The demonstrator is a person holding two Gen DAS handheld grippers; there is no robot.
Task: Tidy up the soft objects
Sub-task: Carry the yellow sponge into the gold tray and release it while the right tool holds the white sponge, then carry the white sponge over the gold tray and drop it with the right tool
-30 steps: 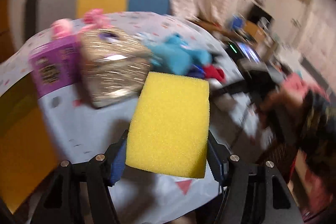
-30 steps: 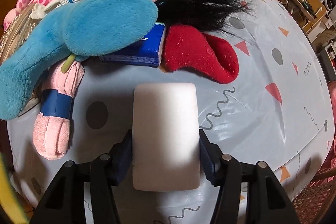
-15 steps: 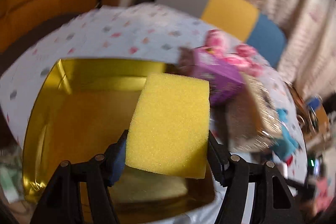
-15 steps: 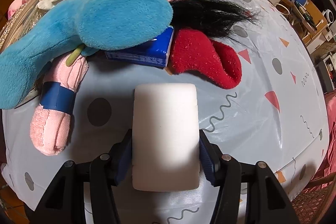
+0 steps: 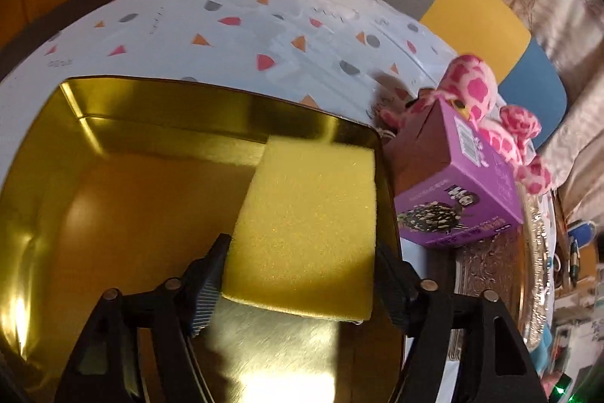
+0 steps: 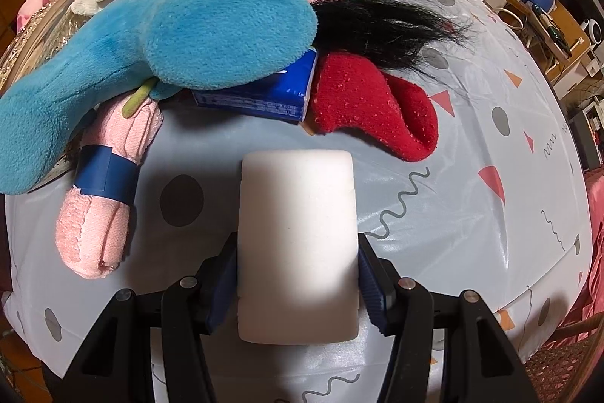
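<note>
Your left gripper point(image 5: 302, 284) has just been opening: its jaws stand wider than a second ago, and the yellow foam sponge block point(image 5: 305, 237) sits between them with a gap showing at the left pad, so it looks released or nearly so, not clamped. A second ago you carried that sponge over the pile of toys; now it hangs inside the shiny gold rectangular metal tin point(image 5: 113, 199), close to the tin's right wall, and I judge the drop to be the step in hand. The tin holds nothing else that I can see, so this looks like an early item. Just beside the tin's right wall stands a purple cardboard box point(image 5: 460, 199) with a pink spotted plush toy point(image 5: 472, 89) behind it; mind them as you pull out. Your right gripper point(image 6: 298, 276) stays clamped on the white foam block point(image 6: 298, 240), held steady above the pale patterned tablecloth point(image 6: 472, 146). Beyond it lie a big blue plush toy point(image 6: 181, 48), a rolled pink towel with a blue band point(image 6: 109, 184), a red fuzzy sock point(image 6: 373, 108), a blue packet point(image 6: 271, 93) and a tuft of black hair point(image 6: 392, 17), piled touching one another and not yet sorted.
</note>
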